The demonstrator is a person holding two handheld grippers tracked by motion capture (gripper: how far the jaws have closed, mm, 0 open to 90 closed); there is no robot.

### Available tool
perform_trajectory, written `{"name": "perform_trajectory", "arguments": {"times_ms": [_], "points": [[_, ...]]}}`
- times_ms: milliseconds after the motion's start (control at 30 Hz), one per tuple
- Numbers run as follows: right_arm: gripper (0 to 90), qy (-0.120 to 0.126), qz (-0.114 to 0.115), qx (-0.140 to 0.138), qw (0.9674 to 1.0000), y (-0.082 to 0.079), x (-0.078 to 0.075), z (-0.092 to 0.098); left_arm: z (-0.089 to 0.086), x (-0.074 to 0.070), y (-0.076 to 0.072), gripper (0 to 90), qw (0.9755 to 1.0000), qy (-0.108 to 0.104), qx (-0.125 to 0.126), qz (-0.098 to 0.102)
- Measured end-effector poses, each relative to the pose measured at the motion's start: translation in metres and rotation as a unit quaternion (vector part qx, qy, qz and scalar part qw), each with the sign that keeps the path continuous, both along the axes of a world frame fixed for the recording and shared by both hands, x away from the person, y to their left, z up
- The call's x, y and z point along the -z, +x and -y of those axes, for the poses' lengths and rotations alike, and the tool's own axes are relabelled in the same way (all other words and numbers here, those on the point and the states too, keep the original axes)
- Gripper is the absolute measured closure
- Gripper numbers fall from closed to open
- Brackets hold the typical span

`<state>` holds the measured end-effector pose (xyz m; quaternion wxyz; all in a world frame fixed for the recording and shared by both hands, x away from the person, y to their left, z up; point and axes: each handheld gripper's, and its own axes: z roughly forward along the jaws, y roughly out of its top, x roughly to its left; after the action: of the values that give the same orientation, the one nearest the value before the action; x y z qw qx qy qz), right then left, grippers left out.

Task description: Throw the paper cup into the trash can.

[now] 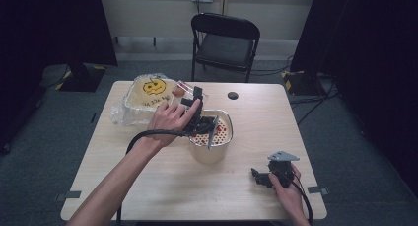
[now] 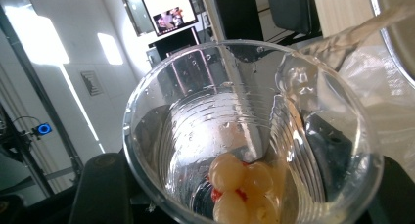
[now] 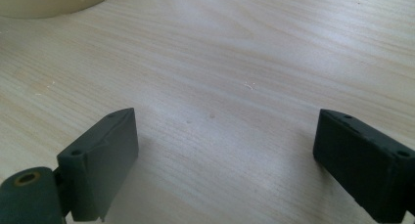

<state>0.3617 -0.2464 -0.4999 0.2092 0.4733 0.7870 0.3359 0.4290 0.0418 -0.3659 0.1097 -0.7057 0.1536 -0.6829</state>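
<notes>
- A clear plastic cup (image 2: 252,131) sits clamped between the jaws of my left gripper (image 2: 244,194), tipped on its side with its mouth facing the camera; pale round balls (image 2: 227,172) with a few red bits cluster at its low side.
- From above, my left hand (image 1: 170,118) holds that gripper (image 1: 197,115) at the far rim of a cream bowl (image 1: 211,149) at the table's middle, the cup (image 1: 181,89) tilted beyond it.
- The bowl's inside shows white with red dots.
- Just left of the bowl lies a clear plastic bag (image 1: 129,112) holding a pale round item with a yellow face printed on it (image 1: 154,86).
- My right gripper (image 3: 225,160) rests near the wooden table's (image 3: 235,62) right front, jaws spread wide with nothing between them, in my right hand (image 1: 287,191).
- A black folding chair (image 1: 224,41) stands beyond the table.
</notes>
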Motion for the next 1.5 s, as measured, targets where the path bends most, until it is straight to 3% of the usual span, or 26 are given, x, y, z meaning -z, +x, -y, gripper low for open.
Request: {"name": "perform_trajectory", "arguments": {"times_ms": [100,300,500,667,800,867,933,967,1033,1100,1167,1233,1267,1300,1367,1400,1467,1500], "points": [[8.8,-0.001,0.000,0.000,1.0000,0.000,0.000,0.000,-0.002,0.004,0.000,37.2,0.9991,0.033,0.006,0.024],[8.8,0.000,0.000,0.000,1.0000,0.000,0.000,0.000,0.000,0.006,-0.001,37.3,0.9974,0.066,0.014,0.028],[8.8,0.000,0.000,0.001,1.0000,0.000,0.000,0.000,0.000,0.009,-0.003,38.0,0.9925,0.111,0.023,0.047],[8.8,0.000,0.000,0.001,1.0000,0.000,0.000,0.000,0.002,0.010,-0.004,38.0,0.9894,0.129,0.027,0.062],[8.8,-0.001,0.001,0.000,1.0000,0.000,0.000,0.000,0.003,0.009,-0.004,38.2,0.9879,0.141,0.027,0.059],[8.8,0.000,0.001,0.001,1.0000,0.000,0.000,0.000,0.003,0.010,-0.004,38.5,0.9856,0.154,0.021,0.068],[8.8,0.000,0.000,0.000,1.0000,0.000,0.000,0.000,0.004,0.010,-0.007,38.5,0.9811,0.178,0.017,0.074],[8.8,0.001,0.000,0.001,1.0000,0.000,0.000,0.000,0.004,0.011,-0.007,38.5,0.9805,0.181,0.023,0.073],[8.8,-0.001,0.000,0.000,1.0000,0.000,0.000,0.000,0.004,0.011,-0.007,38.5,0.9839,0.161,0.026,0.073],[8.8,0.001,0.000,0.001,1.0000,0.000,0.000,0.000,0.005,0.010,-0.007,38.5,0.9838,0.162,0.025,0.073],[8.8,0.000,0.000,0.000,1.0000,0.000,0.000,0.000,0.005,0.008,-0.007,38.5,0.9863,0.150,0.021,0.065],[8.8,0.000,0.000,0.001,1.0000,0.000,0.000,0.000,0.005,0.004,-0.006,38.5,0.9939,0.102,0.019,0.037],[8.8,-0.001,0.001,0.000,1.0000,0.000,0.000,0.000,0.006,0.001,-0.006,38.5,0.9965,0.080,0.013,0.022],[8.8,0.000,0.000,0.001,1.0000,0.000,0.000,0.000,0.006,-0.004,-0.006,38.5,0.9997,0.016,0.009,-0.016],[8.8,0.000,0.000,0.000,1.0000,0.000,0.000,0.000,0.005,-0.008,-0.005,38.7,0.9984,-0.038,0.007,-0.042],[8.8,0.000,0.000,0.000,1.0000,0.000,0.000,0.000,0.005,-0.008,-0.005,38.7,0.9984,-0.038,0.007,-0.042],[8.8,-0.001,0.000,0.000,1.0000,0.000,0.000,0.000,0.002,-0.015,-0.004,38.8,0.9908,-0.110,0.012,-0.078],[8.8,-0.001,0.000,0.000,1.0000,0.000,0.000,0.000,0.000,-0.020,-0.005,38.8,0.9824,-0.154,0.015,-0.105]]}}
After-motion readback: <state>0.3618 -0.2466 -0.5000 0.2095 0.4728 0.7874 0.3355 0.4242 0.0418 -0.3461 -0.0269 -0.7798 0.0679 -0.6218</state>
